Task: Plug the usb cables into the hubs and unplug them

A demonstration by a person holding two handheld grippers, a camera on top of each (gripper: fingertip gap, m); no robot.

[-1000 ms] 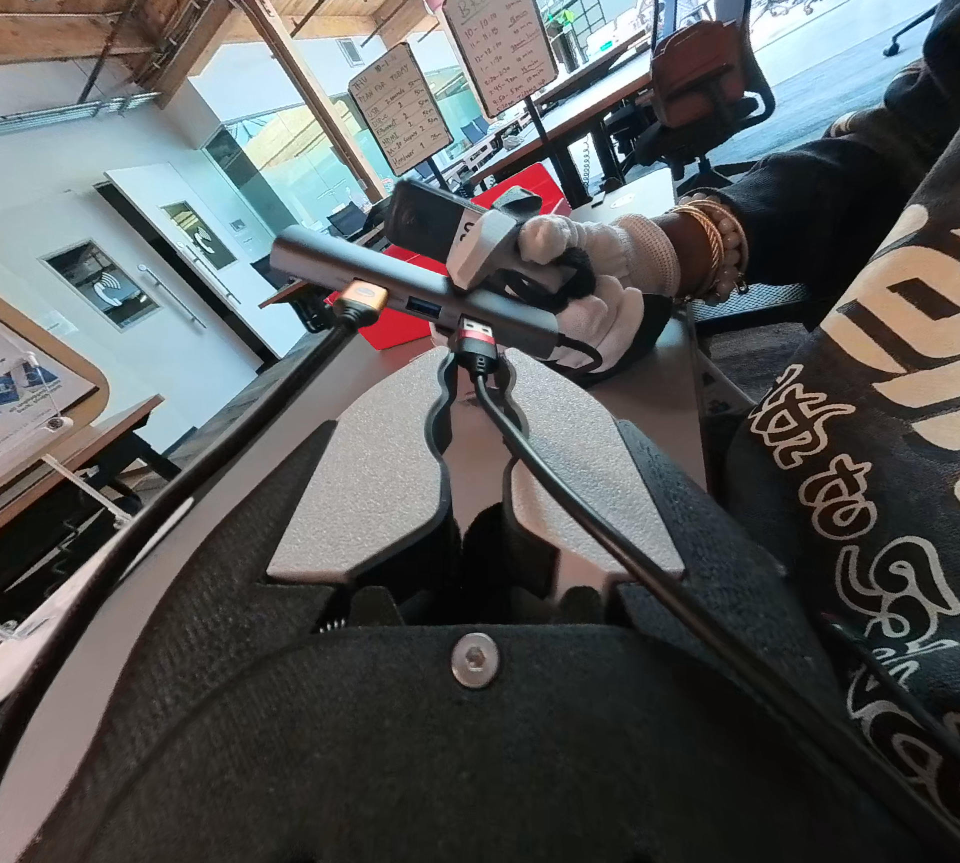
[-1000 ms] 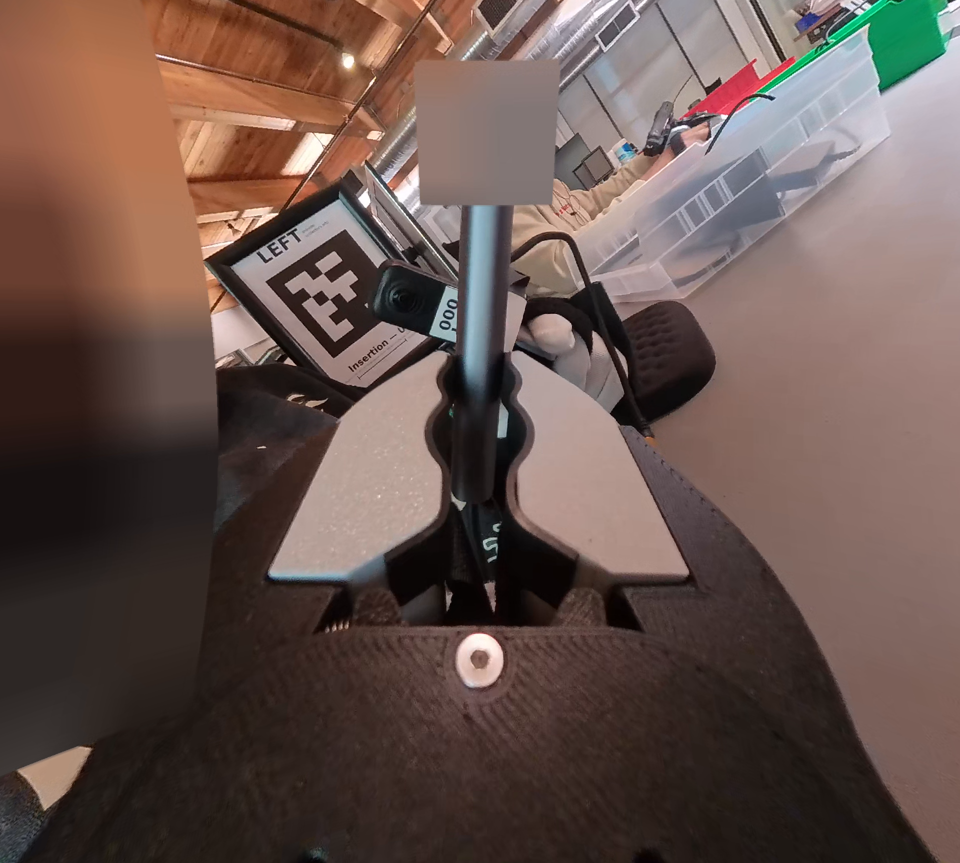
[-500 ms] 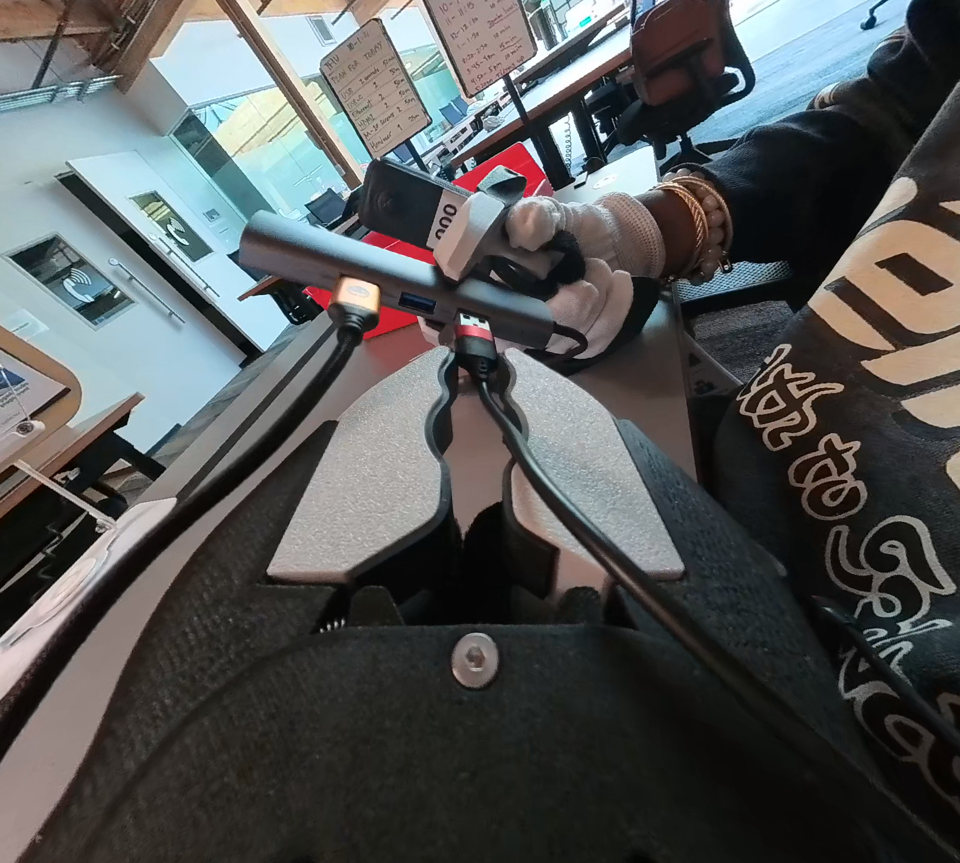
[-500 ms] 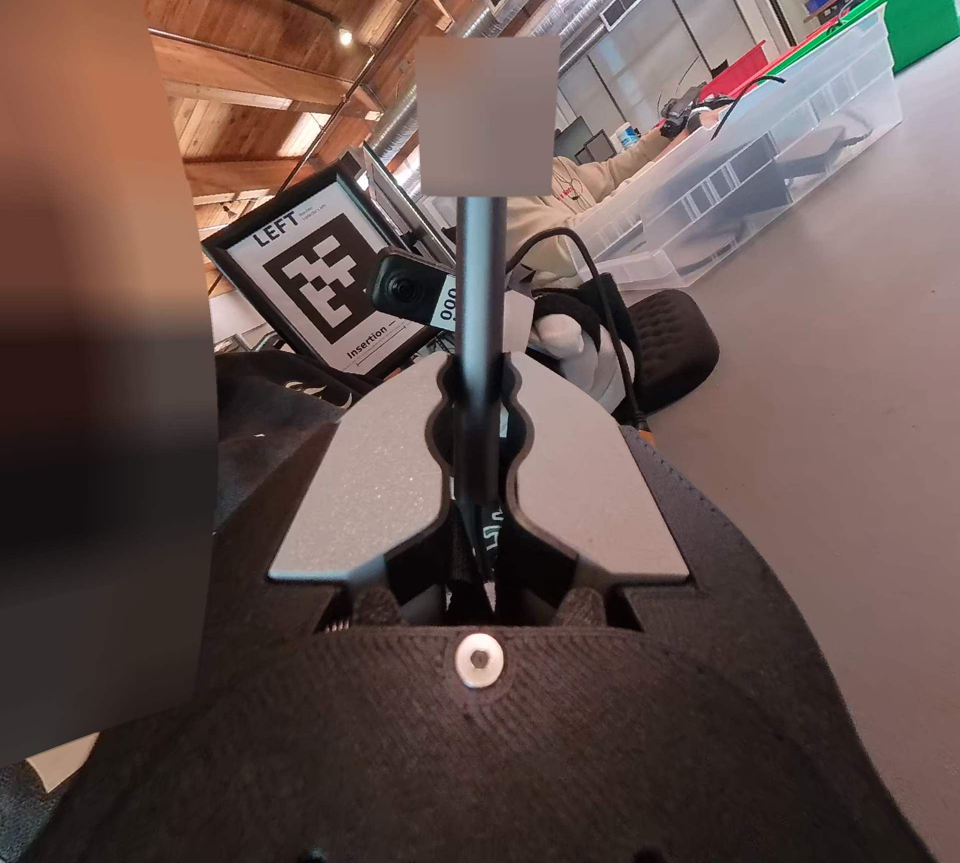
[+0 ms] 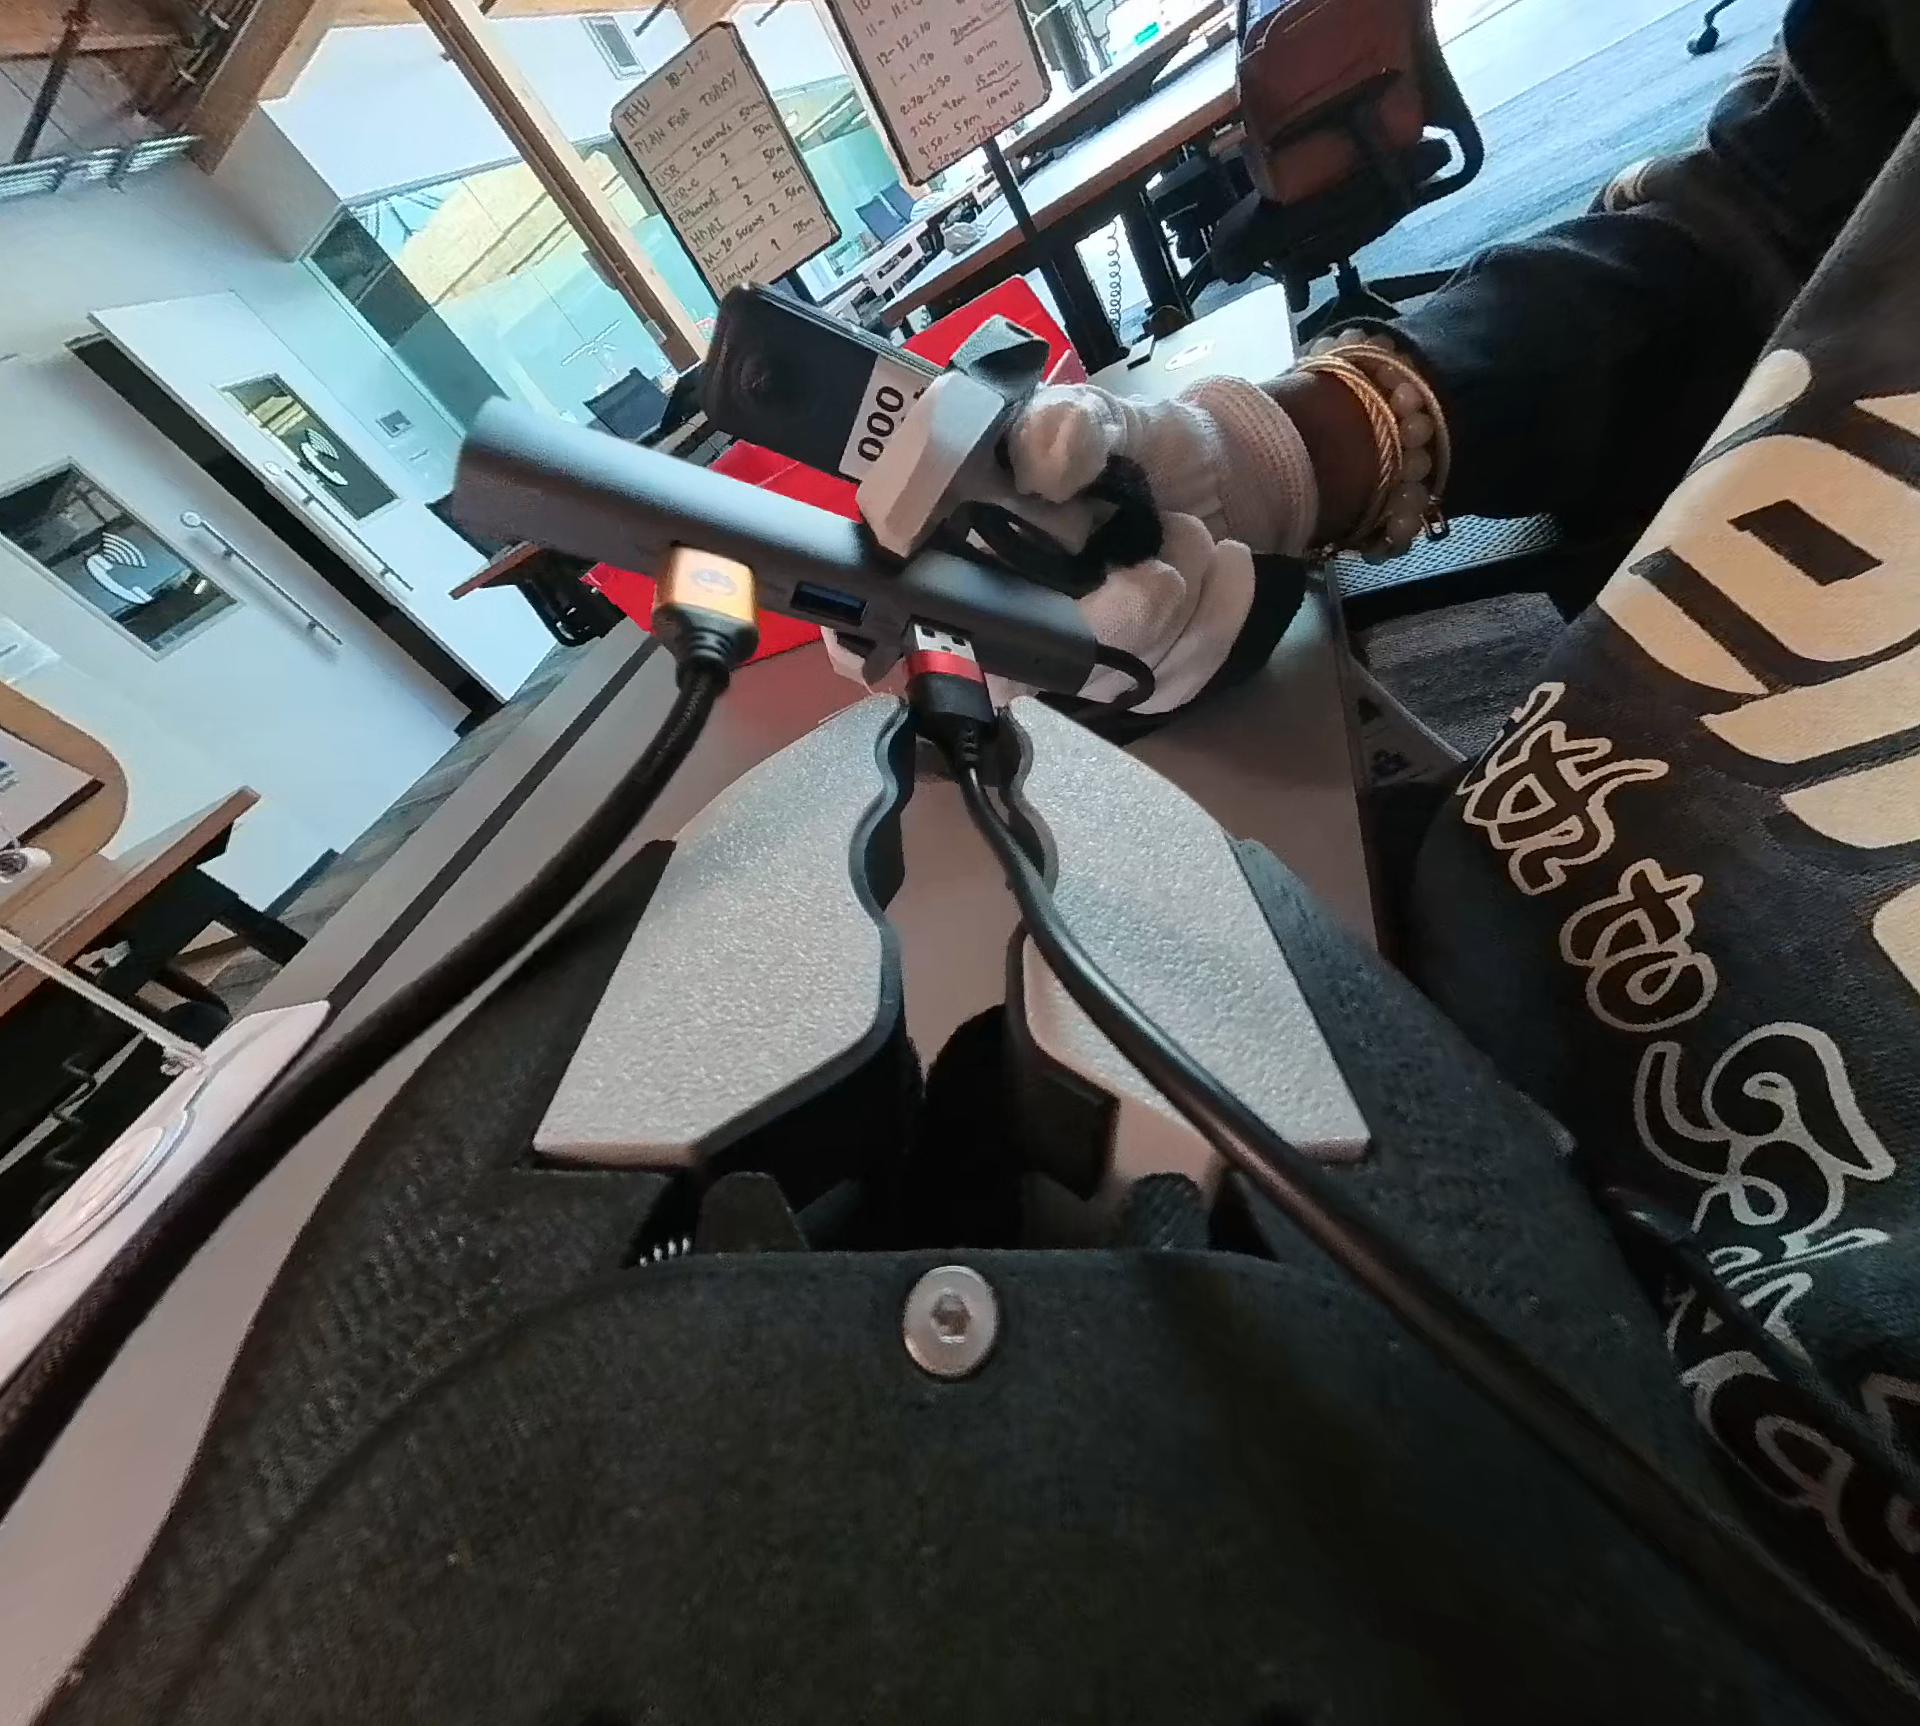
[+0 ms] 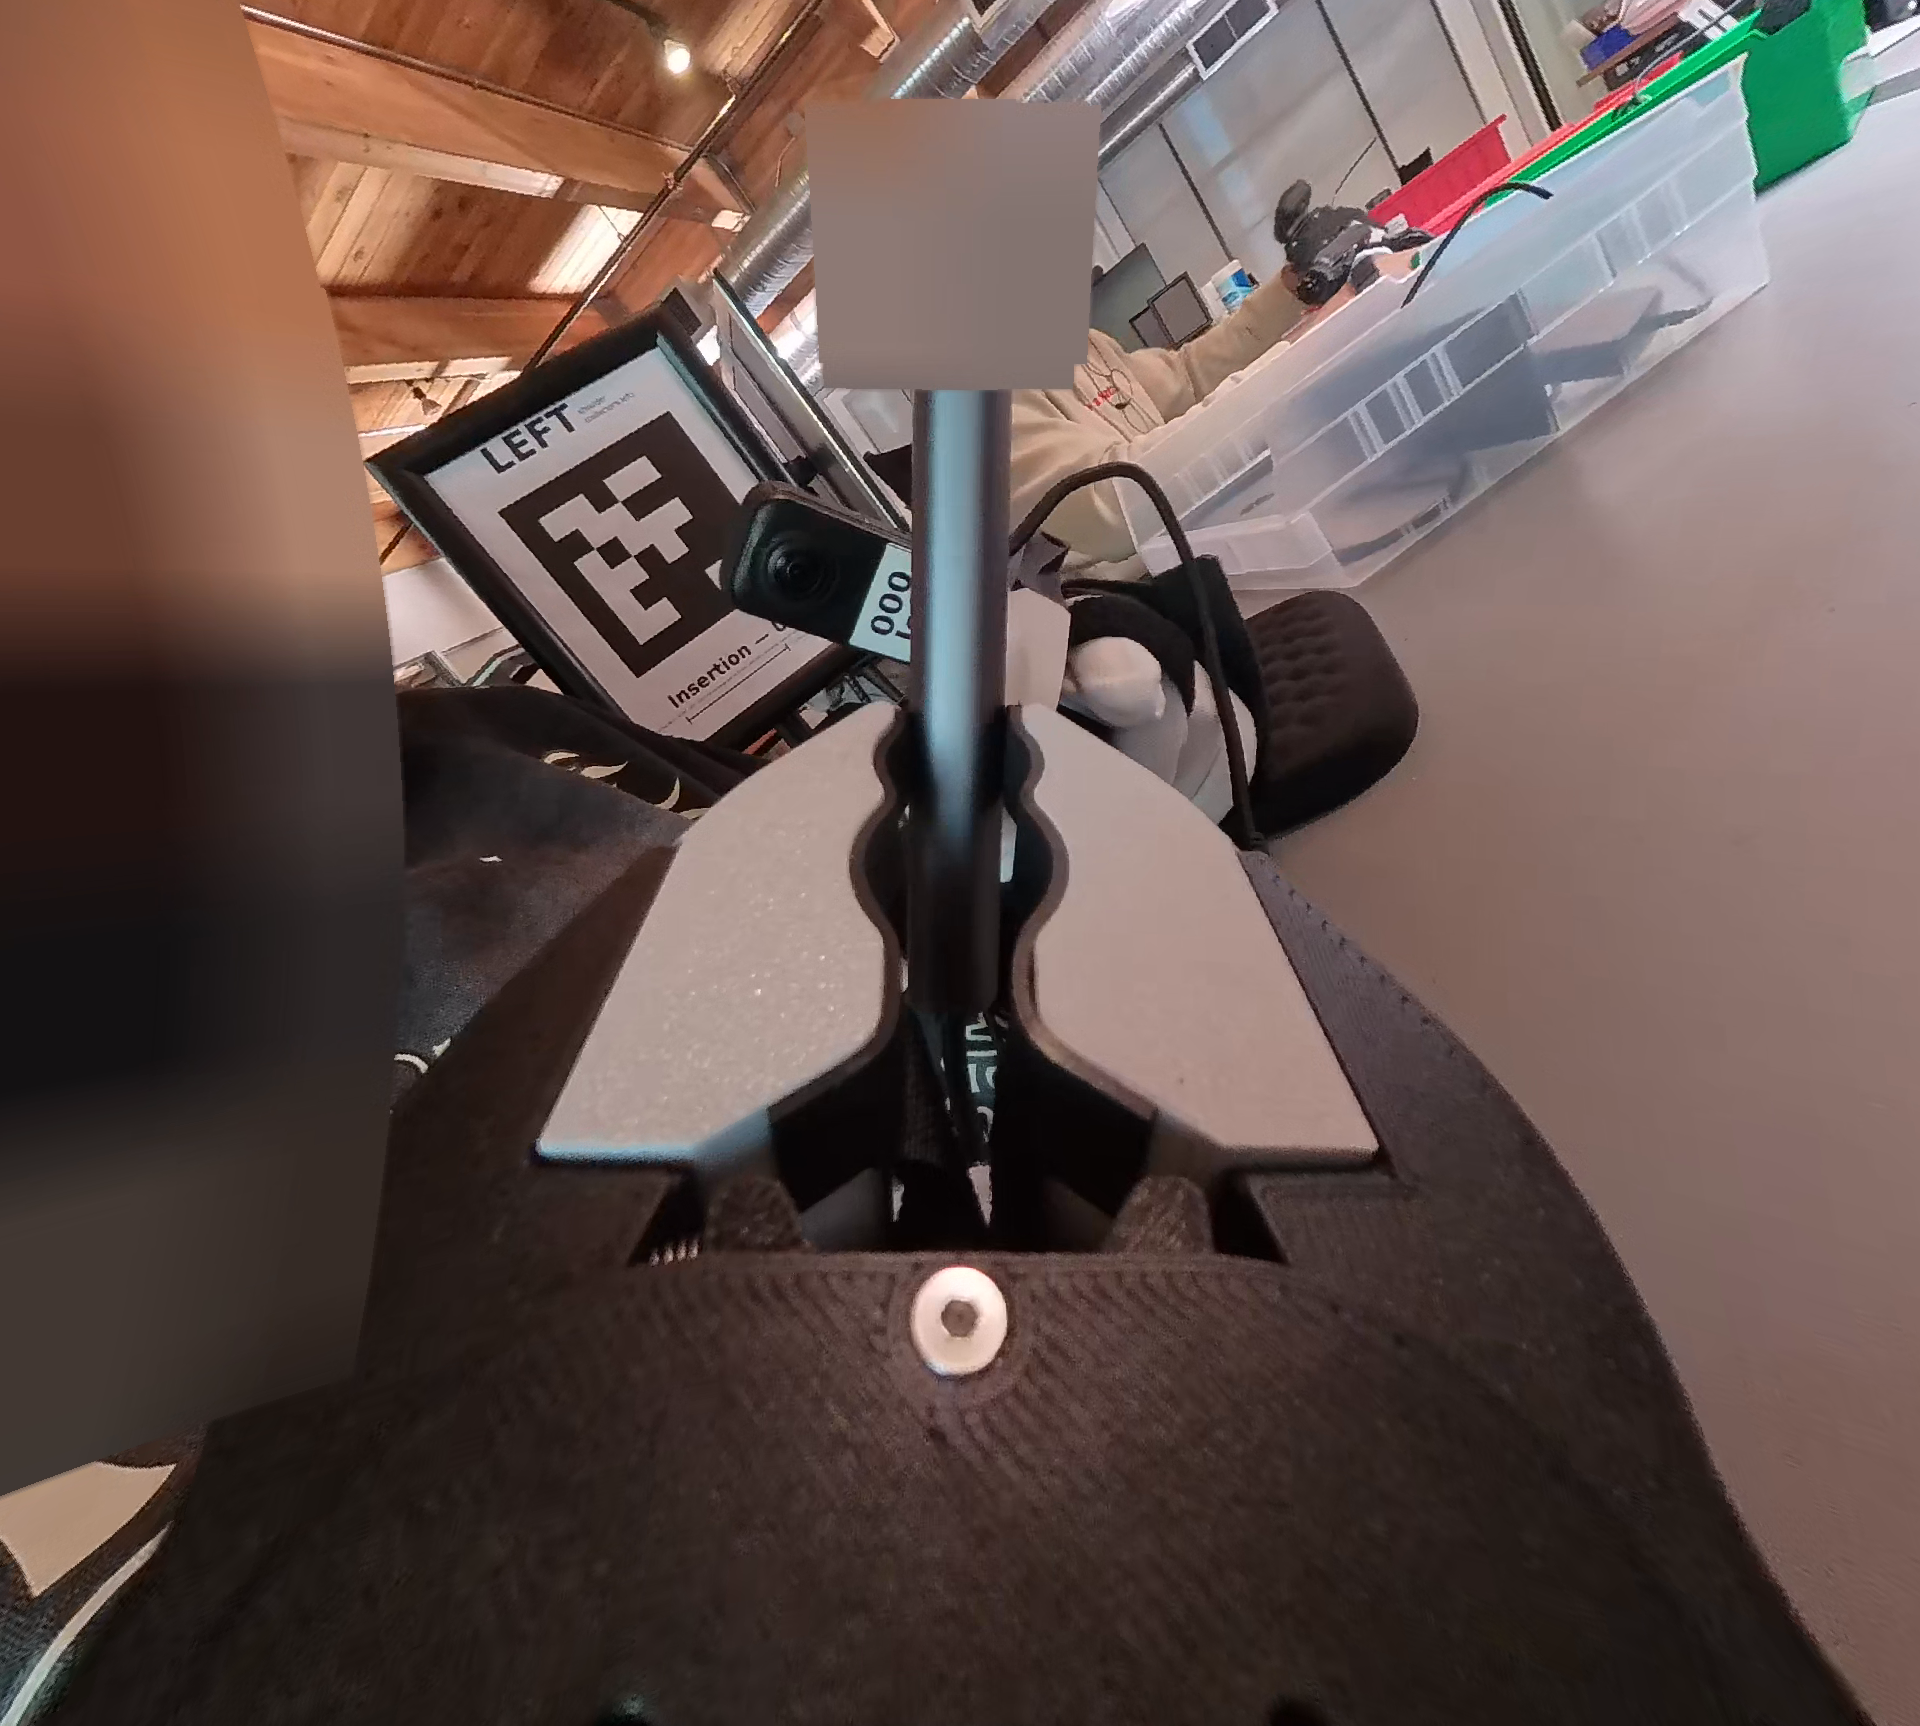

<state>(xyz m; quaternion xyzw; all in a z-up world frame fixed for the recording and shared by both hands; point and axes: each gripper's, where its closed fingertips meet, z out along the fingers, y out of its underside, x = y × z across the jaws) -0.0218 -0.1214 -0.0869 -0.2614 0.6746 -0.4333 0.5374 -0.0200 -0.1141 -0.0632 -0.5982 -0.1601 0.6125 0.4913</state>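
The grey hub (image 5: 748, 523) is held up off the worktop (image 6: 1662, 741), clamped edge-on in the right gripper (image 6: 951, 803). Just ahead of the left gripper (image 5: 951, 741), a red-collared plug (image 5: 940, 663) sits in the hub's near port; the jaws stand close about its black cable (image 5: 1039, 887), though whether they pinch it cannot be told. Left of it an orange plug (image 5: 707, 596) is seated, a blue port (image 5: 828, 604) between. Handwritten whiteboards (image 5: 925, 3) stand beyond; a framed marker sign (image 6: 613, 554) stands left of the right gripper.

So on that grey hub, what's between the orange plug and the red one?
In the left wrist view, one empty blue port sits on the hub between the orange plug and the red plug.
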